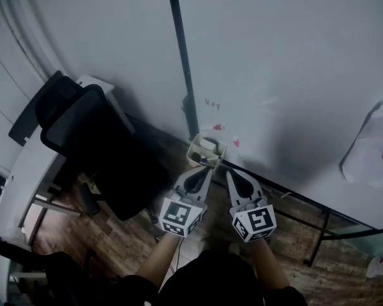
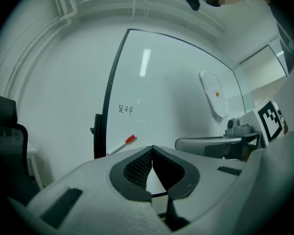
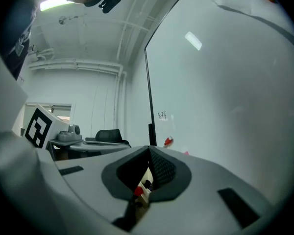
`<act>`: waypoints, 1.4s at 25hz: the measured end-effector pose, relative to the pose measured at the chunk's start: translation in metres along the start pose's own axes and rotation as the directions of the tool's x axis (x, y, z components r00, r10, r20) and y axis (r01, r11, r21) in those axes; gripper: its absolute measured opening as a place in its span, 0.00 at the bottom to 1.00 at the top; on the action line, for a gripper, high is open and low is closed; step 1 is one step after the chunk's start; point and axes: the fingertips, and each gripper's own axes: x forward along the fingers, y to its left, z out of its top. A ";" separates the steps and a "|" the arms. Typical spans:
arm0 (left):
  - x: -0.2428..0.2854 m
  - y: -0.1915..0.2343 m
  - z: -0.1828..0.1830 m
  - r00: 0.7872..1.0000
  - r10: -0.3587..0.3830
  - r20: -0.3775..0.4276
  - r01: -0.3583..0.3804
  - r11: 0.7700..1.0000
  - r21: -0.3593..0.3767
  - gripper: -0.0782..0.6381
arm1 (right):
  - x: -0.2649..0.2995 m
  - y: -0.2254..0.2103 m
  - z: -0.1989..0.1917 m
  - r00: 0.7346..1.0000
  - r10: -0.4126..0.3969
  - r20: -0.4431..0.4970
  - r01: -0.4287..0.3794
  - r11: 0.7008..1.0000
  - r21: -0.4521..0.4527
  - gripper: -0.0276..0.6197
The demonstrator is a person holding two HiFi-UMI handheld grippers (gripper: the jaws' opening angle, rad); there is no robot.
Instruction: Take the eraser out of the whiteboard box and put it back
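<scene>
A small beige whiteboard box [image 1: 206,150] hangs at the foot of the whiteboard [image 1: 287,75]. Something white and dark lies inside it; I cannot pick out the eraser for sure. My left gripper [image 1: 206,166] is shut and empty, level, with its tips just short of the box's near rim. My right gripper [image 1: 228,171] sits beside it, jaws closed together with nothing held, just right of the box. In the left gripper view the pads [image 2: 139,168] meet at the tip. In the right gripper view, under the closed pads [image 3: 161,169], the box with a red cap [image 3: 137,191] shows.
A red-capped marker [image 1: 218,127] and a pink one [image 1: 236,142] cling to the board above the box. A sheet of paper [image 1: 373,148] with an orange magnet hangs at the right. A black office chair [image 1: 96,145] and a white desk [image 1: 19,190] stand at the left.
</scene>
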 end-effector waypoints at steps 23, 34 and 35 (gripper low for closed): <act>0.060 0.062 -0.051 0.987 0.132 -0.087 -0.130 0.991 0.032 0.13 | 0.073 -0.033 -0.050 0.997 0.026 -0.072 -0.021 0.997 0.070 0.05; 0.088 0.071 -0.067 0.969 0.170 -0.180 -0.165 0.985 0.042 0.44 | 0.068 -0.054 -0.051 0.997 -0.018 -0.074 0.024 0.996 0.086 0.05; 0.091 0.071 -0.069 0.968 0.169 -0.186 -0.164 0.986 0.040 0.44 | 0.068 -0.055 -0.052 0.997 -0.020 -0.074 0.027 0.996 0.086 0.05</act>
